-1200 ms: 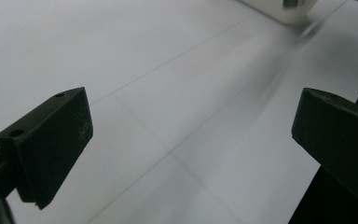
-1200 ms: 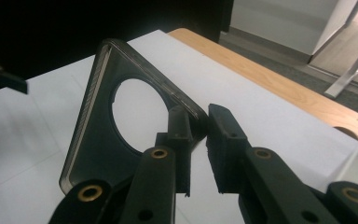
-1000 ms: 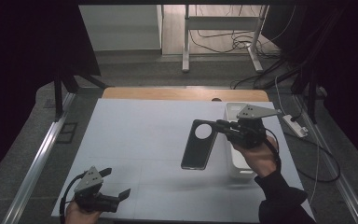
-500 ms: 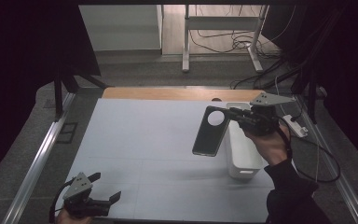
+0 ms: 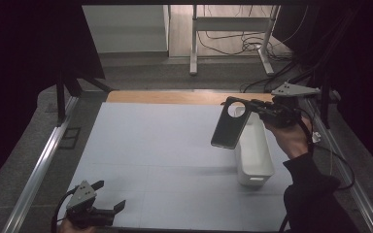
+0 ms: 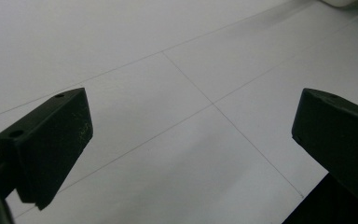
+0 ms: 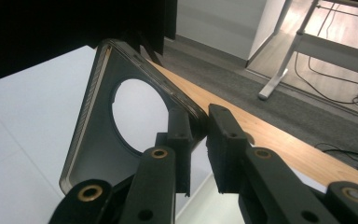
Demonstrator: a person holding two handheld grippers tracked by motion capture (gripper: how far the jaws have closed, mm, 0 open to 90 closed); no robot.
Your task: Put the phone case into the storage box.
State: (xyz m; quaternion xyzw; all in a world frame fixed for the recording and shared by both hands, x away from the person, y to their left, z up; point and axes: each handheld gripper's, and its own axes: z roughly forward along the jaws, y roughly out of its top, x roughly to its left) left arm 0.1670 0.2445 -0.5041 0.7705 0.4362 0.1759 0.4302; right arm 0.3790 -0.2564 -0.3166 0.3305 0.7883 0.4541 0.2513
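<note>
Right tongs pinch phone case by its edge above white bin near surface's right edge; lower it level, likely into bin; left tongs wide, idle at front-left corner.

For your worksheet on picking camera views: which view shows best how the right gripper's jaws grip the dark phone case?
The right gripper view. There the two jaws pinch the rim of the phone case beside its round cut-out, seen close. The high view shows the right gripper holding the case up over the white bin, the pinch too small to read. The left gripper view gives bare table.
</note>
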